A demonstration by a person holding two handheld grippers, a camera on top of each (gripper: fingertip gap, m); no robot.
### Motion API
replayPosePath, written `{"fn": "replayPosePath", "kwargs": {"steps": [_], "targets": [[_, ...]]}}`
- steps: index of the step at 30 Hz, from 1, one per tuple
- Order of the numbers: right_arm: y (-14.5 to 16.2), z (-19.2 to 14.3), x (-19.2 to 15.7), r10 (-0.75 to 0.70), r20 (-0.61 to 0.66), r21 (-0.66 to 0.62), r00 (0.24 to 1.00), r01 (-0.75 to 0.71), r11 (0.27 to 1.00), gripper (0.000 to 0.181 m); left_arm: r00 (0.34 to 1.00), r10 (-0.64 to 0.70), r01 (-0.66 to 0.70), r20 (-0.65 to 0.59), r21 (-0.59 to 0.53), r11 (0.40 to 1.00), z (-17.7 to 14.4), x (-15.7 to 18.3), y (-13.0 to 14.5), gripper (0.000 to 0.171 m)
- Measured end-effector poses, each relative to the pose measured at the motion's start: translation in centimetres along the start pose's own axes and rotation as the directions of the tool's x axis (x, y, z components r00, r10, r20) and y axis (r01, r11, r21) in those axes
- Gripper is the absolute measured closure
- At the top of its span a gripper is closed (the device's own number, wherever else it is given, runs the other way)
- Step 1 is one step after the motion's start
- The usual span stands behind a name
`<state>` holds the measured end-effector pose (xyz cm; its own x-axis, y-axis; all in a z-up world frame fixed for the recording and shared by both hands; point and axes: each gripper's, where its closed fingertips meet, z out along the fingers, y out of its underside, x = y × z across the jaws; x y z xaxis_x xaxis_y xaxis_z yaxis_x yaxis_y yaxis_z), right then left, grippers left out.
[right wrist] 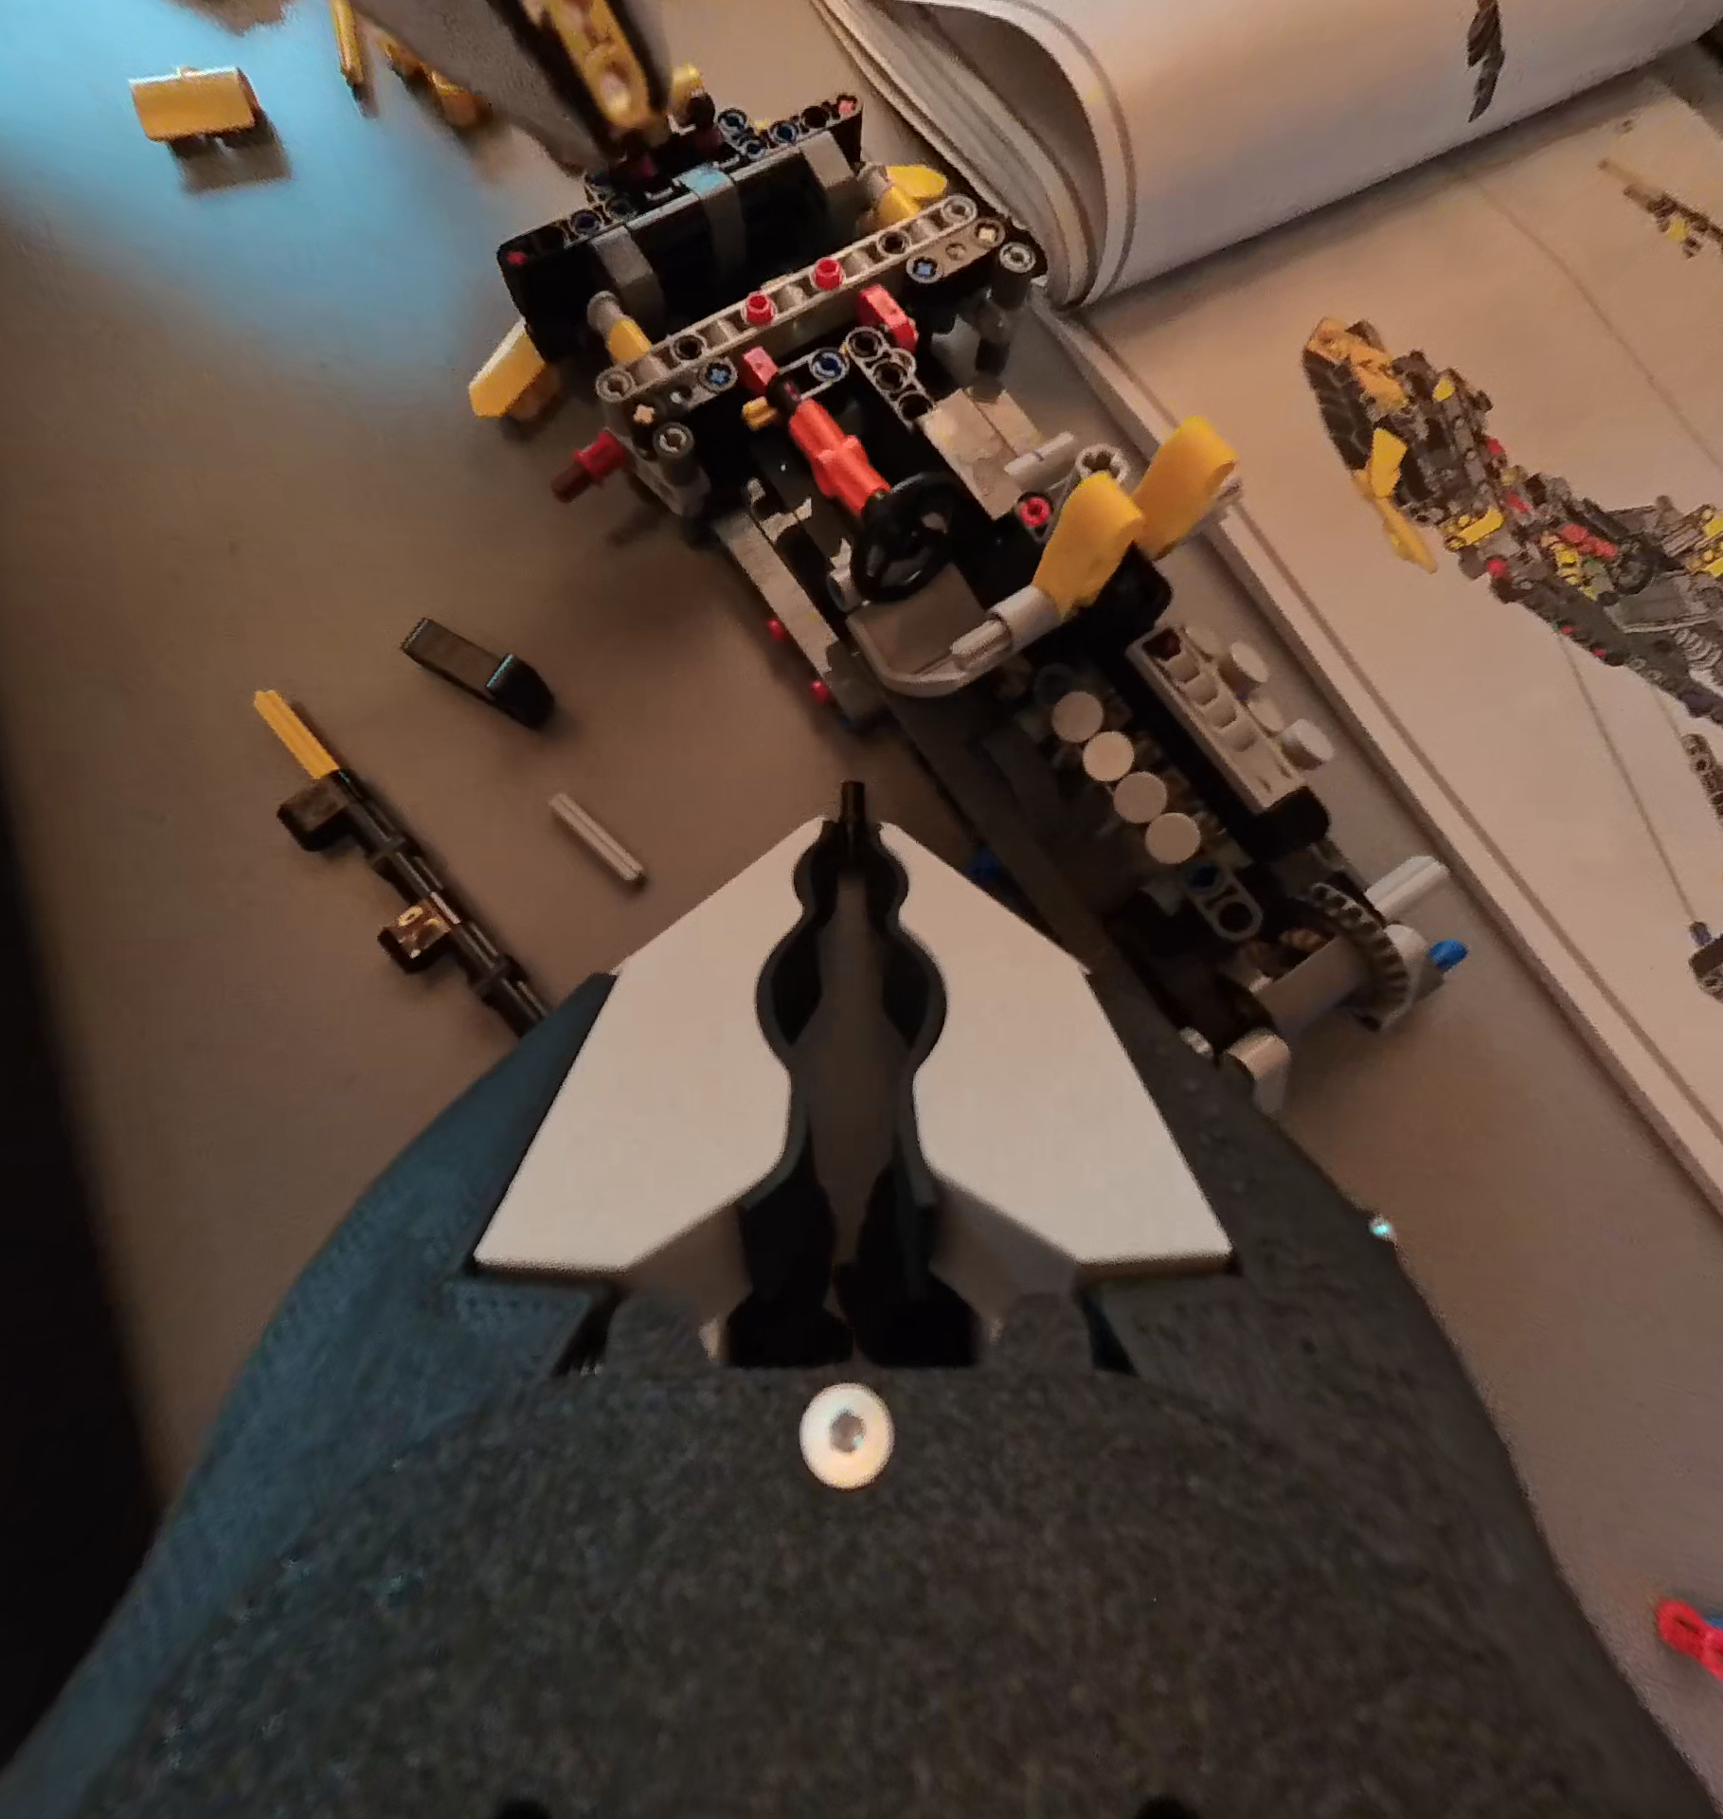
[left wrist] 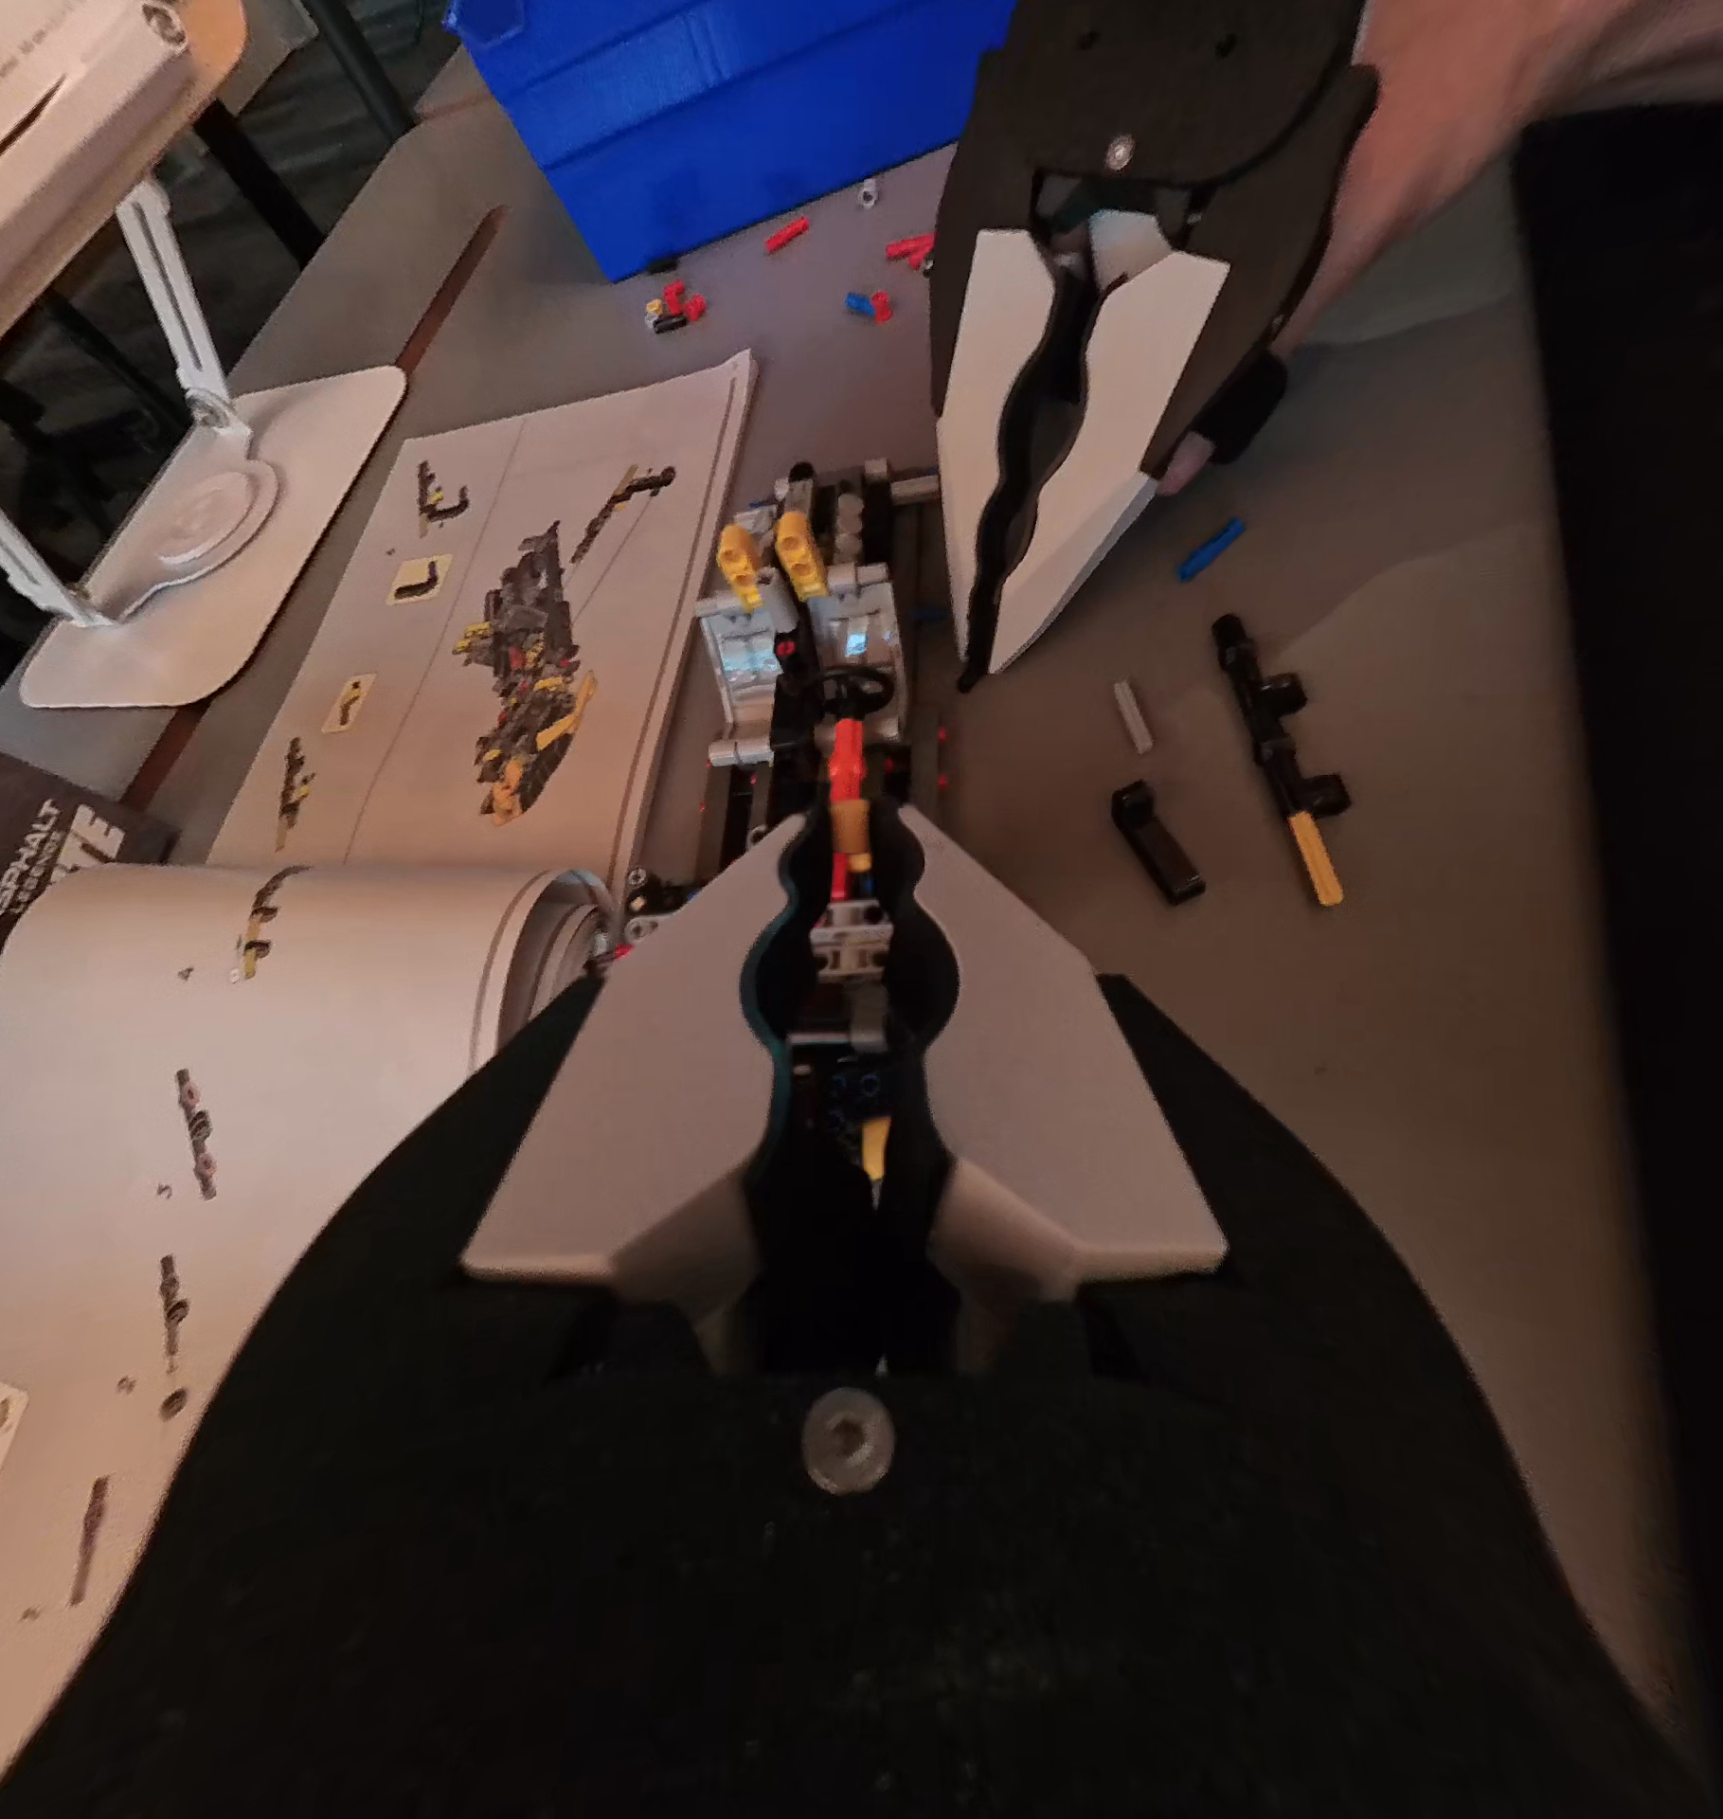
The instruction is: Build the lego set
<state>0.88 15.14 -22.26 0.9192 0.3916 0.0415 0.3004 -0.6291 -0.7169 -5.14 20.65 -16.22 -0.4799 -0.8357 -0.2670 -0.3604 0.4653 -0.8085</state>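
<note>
The long black, grey and yellow lego model lies on the grey table beside the open instruction booklet. It has a black steering wheel on a red shaft. My left gripper reaches over the model's near end, and its fingers close narrowly on the sides of that end. My right gripper is shut on a small black pin that sticks out past its tips. It hovers just beside the model, near the grey cylinder row. In the left wrist view the right gripper points down at the model's right side.
Right of the model lie a black axle assembly with a yellow end, a short black beam, a grey axle and a blue pin. A blue bin stands at the back, with small red and blue pins before it. A white stand is on the left. Across from one pair of fingers to the other is roughly 11 cm. My right tips are roughly 5 cm from the grey axle. The right camera catches it too, in the right wrist view.
</note>
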Motion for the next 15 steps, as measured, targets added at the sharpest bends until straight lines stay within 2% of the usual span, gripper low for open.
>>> {"fn": "replayPosePath", "kwargs": {"steps": [3, 6, 11, 15], "targets": [[-0.2, -0.3, -0.2, -0.011, 0.001, -0.008, 1.0, 0.011, 1.0, 0.177, 0.999, 0.016, -0.016, -0.028, 0.016, 1.0, 0.6, 1.3, -0.6, 0.167], [-3.1, -1.8, -1.6, 0.005, 0.065, 0.149, 0.998, -0.014, 0.989, 0.177, 0.996, 0.074, -0.074, -0.042, 0.009, 0.997, 1.5, 2.8, -1.0, 0.167], [-6.5, -4.1, -3.6, 0.11, 0.248, 0.333, 0.962, -0.192, 0.923, 0.177, 0.995, 0.098, -0.097, -0.026, 0.033, 0.995, 2.0, 3.8, -2.1, 0.167], [-6.9, -4.2, -4.4, 0.099, 0.252, 0.355, 0.963, -0.187, 0.916, 0.177, 0.996, 0.085, -0.083, -0.024, 0.058, 0.995, 1.9, 3.9, -2.7, 0.167]]}}
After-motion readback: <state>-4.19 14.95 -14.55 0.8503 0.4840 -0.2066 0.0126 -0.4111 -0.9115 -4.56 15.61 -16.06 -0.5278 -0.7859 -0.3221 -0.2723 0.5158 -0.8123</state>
